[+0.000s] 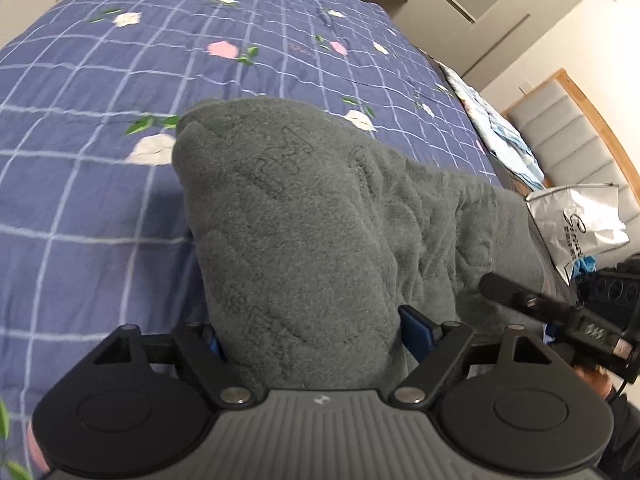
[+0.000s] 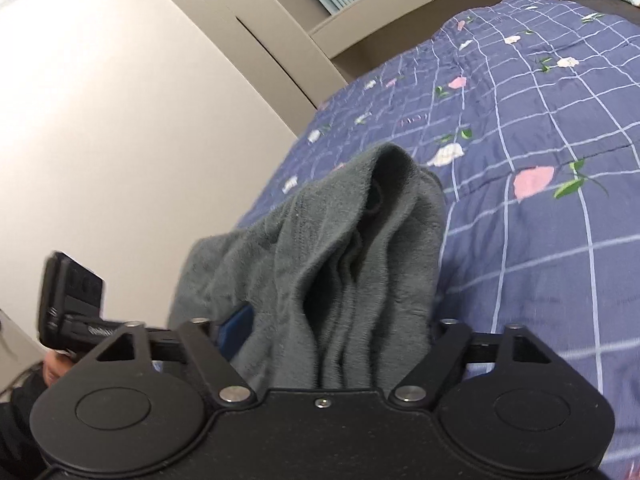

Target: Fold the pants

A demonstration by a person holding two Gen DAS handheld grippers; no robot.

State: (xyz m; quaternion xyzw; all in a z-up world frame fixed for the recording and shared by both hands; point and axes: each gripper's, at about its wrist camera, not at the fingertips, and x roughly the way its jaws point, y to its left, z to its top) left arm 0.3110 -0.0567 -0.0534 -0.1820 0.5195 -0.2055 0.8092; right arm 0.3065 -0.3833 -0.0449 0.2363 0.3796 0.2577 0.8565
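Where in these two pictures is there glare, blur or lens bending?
Left wrist view: fisheye curves the quilt grid; the grey pants look slightly soft. Right wrist view: the wall is washed out by glare; the quilt at the right edge is smeared.

Grey pants hiding both grippers' jaws, silver bag lettering too blurred to read

Left wrist view: sits on left gripper, looks forward and down, very near grey pants, bed behind, headboard at right. Right wrist view: on right gripper, same pants close, wall at left. Both views share pants and bed
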